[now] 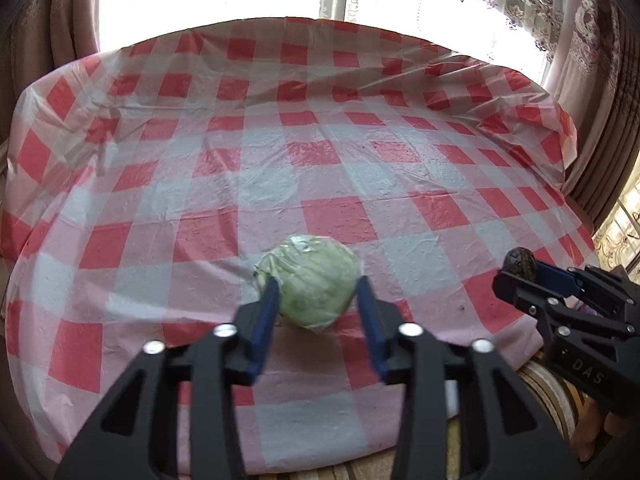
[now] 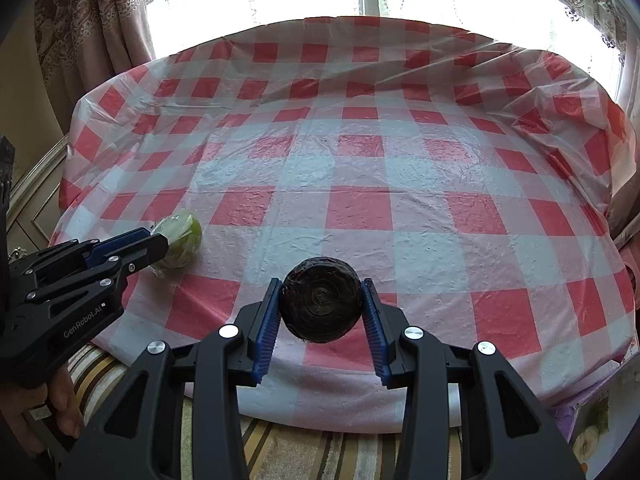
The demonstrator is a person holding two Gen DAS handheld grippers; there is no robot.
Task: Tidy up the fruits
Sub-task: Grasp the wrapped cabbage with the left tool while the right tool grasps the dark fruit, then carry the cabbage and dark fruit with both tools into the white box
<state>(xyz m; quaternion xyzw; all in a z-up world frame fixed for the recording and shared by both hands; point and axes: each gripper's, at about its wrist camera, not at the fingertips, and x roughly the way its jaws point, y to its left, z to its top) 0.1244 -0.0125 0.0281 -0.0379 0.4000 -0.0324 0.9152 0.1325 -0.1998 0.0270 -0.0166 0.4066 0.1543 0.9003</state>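
A pale green round fruit wrapped in clear film [image 1: 310, 280] sits between the blue pads of my left gripper [image 1: 318, 290], which is shut on it near the table's front edge. It also shows in the right wrist view [image 2: 182, 240], at the tip of the left gripper [image 2: 156, 246]. My right gripper [image 2: 321, 300] is shut on a dark brown round fruit [image 2: 320, 304] just above the cloth. The same dark fruit [image 1: 519, 262] shows at the right gripper's tip [image 1: 520, 274] in the left wrist view.
The table wears a red and white checked cloth [image 1: 320, 160] under clear plastic. A window and patterned curtains [image 2: 92, 20] stand behind it. A striped cushion [image 2: 280, 456] lies below the front edge. A purple box [image 2: 592, 420] sits at lower right.
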